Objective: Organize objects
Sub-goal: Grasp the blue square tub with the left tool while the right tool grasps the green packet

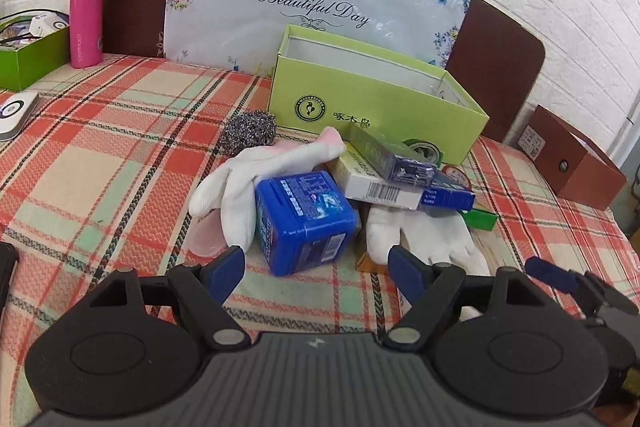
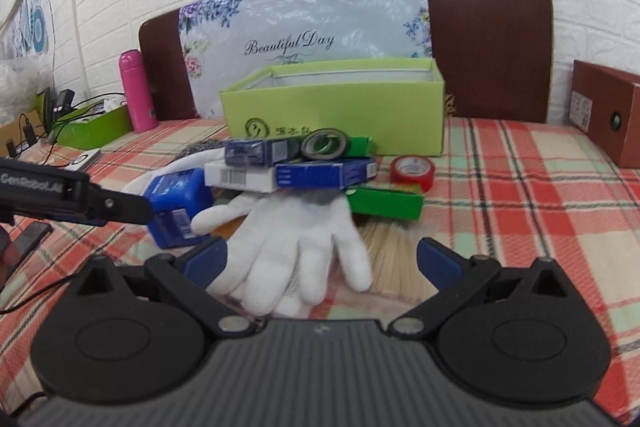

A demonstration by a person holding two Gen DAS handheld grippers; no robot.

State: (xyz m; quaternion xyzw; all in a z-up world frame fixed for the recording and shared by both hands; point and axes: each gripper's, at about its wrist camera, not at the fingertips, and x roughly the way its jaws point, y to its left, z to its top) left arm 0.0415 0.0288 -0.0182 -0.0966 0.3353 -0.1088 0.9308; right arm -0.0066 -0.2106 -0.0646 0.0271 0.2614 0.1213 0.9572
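Left hand-held gripper point(image 1: 316, 267) is hovering wide open, empty, near blue plastic cube container point(image 1: 306, 221). Right hand-held gripper point(image 2: 320, 261) is gaping empty around white fabric glove point(image 2: 296, 247).

My left hand-held gripper point(image 1: 316, 269) has blue pads on black arms. The cloth over the desk point(image 1: 120, 163) is a red, cream and mint plaid. The open cardboard box point(image 1: 372, 103) is lime green with a dark green round logo. I see a white knitted glove point(image 2: 288, 247), a blue plastic tub point(image 1: 306, 223), a pink flask point(image 1: 87, 11) and a red tape roll point(image 2: 412, 171).
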